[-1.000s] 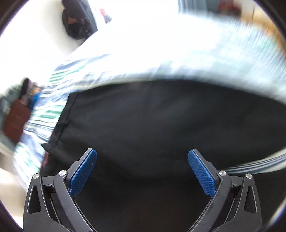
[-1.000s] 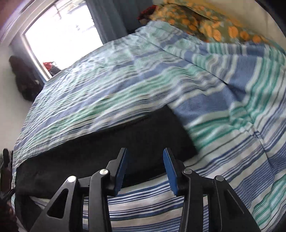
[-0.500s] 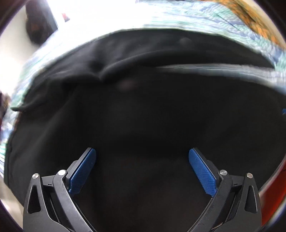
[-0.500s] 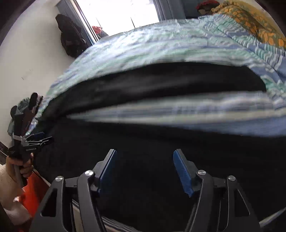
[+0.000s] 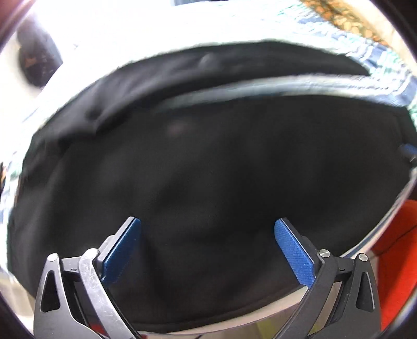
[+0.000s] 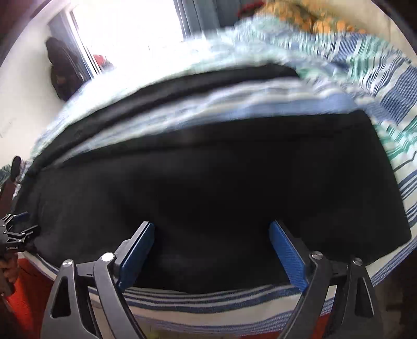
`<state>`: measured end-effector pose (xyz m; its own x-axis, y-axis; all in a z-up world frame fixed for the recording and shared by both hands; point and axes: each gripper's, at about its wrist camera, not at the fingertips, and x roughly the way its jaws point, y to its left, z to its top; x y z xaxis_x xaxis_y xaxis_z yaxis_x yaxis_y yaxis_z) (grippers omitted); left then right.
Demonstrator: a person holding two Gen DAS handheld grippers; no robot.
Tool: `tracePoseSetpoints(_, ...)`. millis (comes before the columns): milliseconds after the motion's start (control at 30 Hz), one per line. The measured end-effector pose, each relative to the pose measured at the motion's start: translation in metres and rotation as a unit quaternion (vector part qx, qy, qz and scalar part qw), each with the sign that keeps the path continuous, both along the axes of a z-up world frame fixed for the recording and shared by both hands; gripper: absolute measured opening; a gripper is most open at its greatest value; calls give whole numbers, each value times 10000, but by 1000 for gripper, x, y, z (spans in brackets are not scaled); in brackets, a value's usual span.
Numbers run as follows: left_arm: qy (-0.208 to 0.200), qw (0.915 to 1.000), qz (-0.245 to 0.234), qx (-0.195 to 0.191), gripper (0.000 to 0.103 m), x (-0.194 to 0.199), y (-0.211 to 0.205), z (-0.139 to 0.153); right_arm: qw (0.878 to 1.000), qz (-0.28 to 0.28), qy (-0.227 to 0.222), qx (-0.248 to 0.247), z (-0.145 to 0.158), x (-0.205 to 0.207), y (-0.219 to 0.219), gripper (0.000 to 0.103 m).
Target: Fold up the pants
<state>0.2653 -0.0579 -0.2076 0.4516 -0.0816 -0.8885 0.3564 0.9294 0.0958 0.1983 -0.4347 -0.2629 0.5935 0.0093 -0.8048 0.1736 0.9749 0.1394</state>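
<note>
The bed (image 6: pixel 378 78) takes up most of the room, covered in a sheet striped blue, green and white; its far side washes out in the glare from the window (image 6: pixel 125 34). An orange-patterned pillow (image 6: pixel 307 18) sits at the head end, blurred in both views.

Spread across the near part of the bed lie the black pants (image 6: pixel 221 182), the two legs running sideways with a strip of striped sheet showing between them. In the left wrist view the pants (image 5: pixel 208 156) fill nearly the whole frame, the legs joining toward the left, where the cloth bunches into a few soft folds. In the right wrist view the nearer leg ends in a straight hem at the right, flat on the sheet, and its near edge lies just inside the edge of the mattress.

A dark bag (image 6: pixel 62 70) hangs against the white wall beside the window.

The right gripper (image 6: pixel 211 247) hovers over the nearer leg, its blue-padded jaws spread wide with nothing between them but the cloth below. Whether the pads touch the fabric I cannot tell. The left gripper (image 5: pixel 207 243) hangs over the pants near the waist end, its jaws likewise released and wide apart. It also shows at the far left of the right wrist view, at the pants' left end.
</note>
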Motion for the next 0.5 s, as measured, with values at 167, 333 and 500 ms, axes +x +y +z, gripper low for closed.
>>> tracePoseSetpoints(167,-841,9938,710,-151,102,109,42,61,9999,3,-114,-25,-9,0,2,96)
tracePoseSetpoints(333,98,9813,1844,543,102,184,93,-24,9999,41,-128,-100,-6,2,1,101)
tracePoseSetpoints(500,-368,9878,1512,-102,102,186,57,29,9999,65,-147,-51,1,0,1,103)
